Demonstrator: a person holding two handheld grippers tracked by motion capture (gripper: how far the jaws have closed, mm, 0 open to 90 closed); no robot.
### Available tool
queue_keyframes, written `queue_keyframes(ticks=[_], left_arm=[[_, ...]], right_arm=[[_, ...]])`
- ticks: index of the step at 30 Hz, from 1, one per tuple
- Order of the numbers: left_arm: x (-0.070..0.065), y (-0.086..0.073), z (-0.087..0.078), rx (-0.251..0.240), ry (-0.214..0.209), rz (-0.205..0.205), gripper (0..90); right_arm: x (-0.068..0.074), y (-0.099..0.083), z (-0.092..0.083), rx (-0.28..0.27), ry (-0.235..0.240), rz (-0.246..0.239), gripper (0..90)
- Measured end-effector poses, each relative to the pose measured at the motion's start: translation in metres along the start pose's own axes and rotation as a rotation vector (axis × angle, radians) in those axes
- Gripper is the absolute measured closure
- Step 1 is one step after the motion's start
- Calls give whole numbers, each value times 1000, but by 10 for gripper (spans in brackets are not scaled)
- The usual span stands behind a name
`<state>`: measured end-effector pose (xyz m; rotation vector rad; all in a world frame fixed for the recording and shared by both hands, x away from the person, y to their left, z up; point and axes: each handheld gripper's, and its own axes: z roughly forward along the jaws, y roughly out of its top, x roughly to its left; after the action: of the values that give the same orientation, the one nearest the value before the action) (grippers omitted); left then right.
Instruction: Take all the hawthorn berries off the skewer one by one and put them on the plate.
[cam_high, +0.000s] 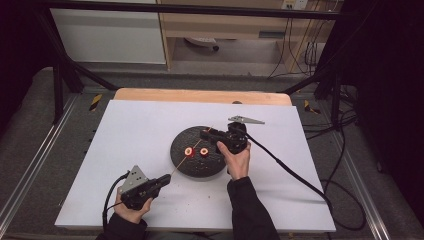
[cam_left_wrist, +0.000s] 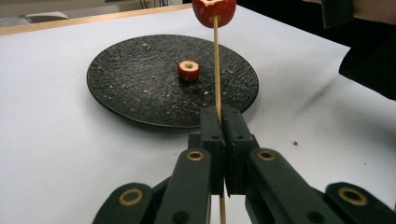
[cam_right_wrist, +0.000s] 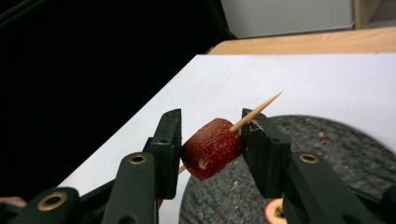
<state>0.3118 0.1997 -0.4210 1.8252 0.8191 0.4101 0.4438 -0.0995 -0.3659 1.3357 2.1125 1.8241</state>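
A round black plate lies mid-table. My left gripper, near the front edge, is shut on a thin wooden skewer that slants up over the plate. One red fruit piece is threaded on it. My right gripper is shut on another red fruit piece near the skewer's tip, and the stick passes through it. A third piece with a pale core rests on the plate.
The white table top has a wooden strip along its far edge. Crumbs are scattered over the plate. The right gripper's cable trails off to the right. Black frame bars stand at the far corners.
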Motion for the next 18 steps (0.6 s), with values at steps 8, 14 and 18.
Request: queue_keyframes(ticks=[8, 14, 18], left_arm=[[0, 0, -1, -5, -1, 2, 882], [0, 0, 0, -1, -1, 1, 882], [1, 0, 0, 2, 2, -4, 882]], right_arm=[[-8, 18, -10, -33, -40, 5, 601], [-17, 31, -16, -57, -79, 5, 602], [-22, 38, -21, -71, -109, -2, 602]])
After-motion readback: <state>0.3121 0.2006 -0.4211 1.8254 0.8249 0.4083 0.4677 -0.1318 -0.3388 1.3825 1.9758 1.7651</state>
